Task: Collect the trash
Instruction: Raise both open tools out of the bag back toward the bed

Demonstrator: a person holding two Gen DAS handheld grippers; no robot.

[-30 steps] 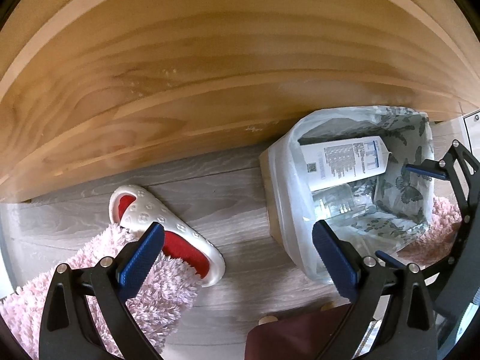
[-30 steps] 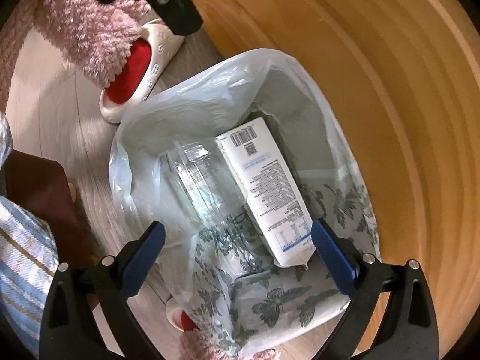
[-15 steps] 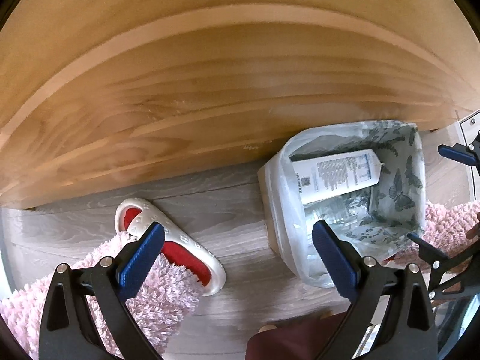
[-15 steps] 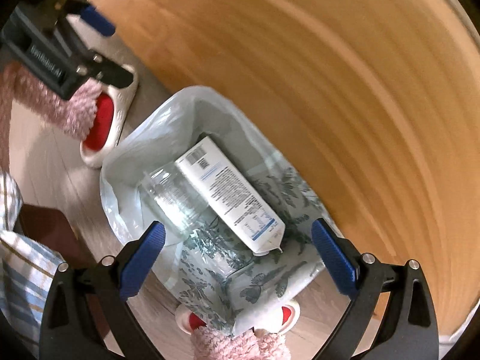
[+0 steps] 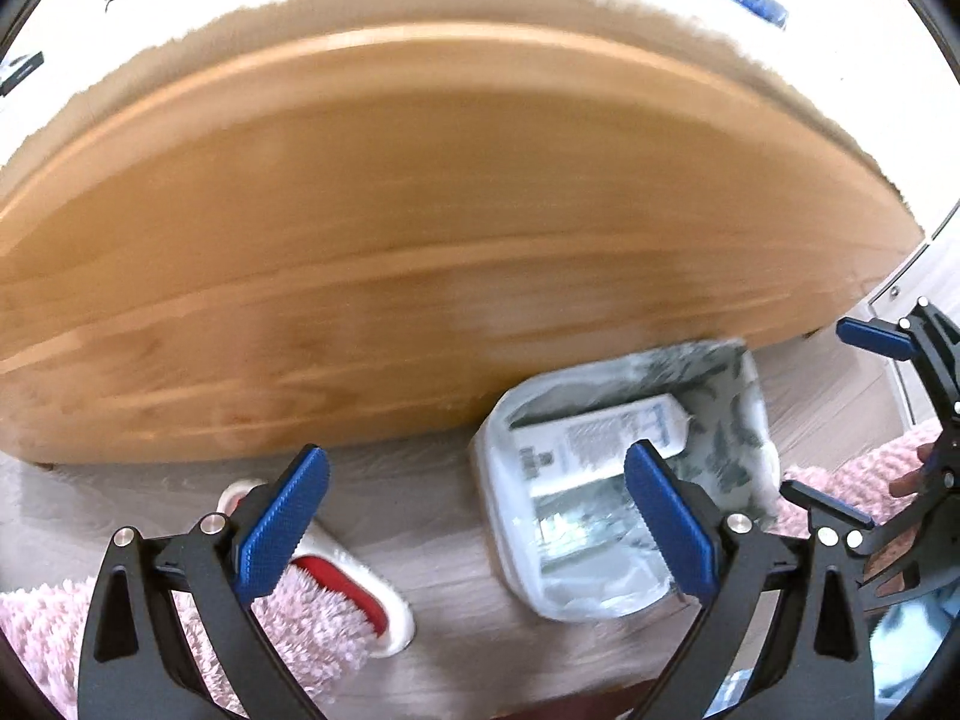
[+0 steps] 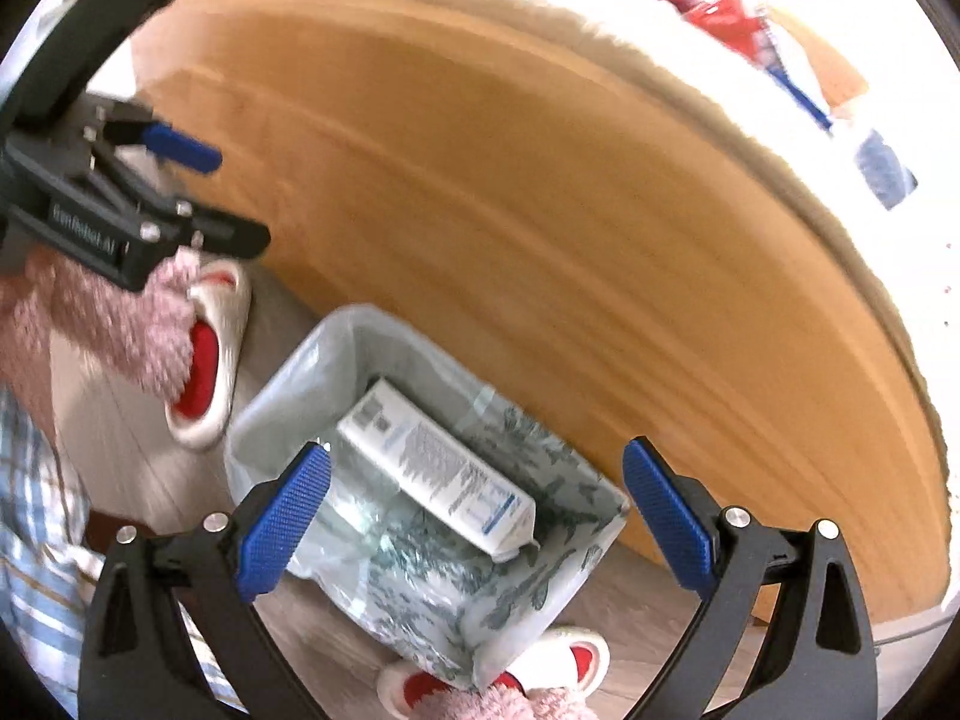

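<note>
I hold my left gripper [image 5: 474, 516] with its blue pads spread wide and nothing between them. My right gripper [image 6: 474, 516] is spread the same way, also empty. Just ahead of and below my right gripper sits the lined trash bin [image 6: 288, 414], on the floor against a wooden panel [image 6: 540, 228]. Inside the bin lie a white carton [image 6: 438, 474] and, beside it on my left, a clear plastic bottle [image 6: 354, 516]. From my left gripper the bin [image 5: 498, 492] lies ahead to the right, partly behind the right pad. A white and red slipper [image 5: 360, 594] lies on the floor ahead of the left pad, touching a pink fluffy rug [image 5: 300, 636]. A second slipper [image 6: 576, 660] sits under my right gripper, beside the bin.
</note>
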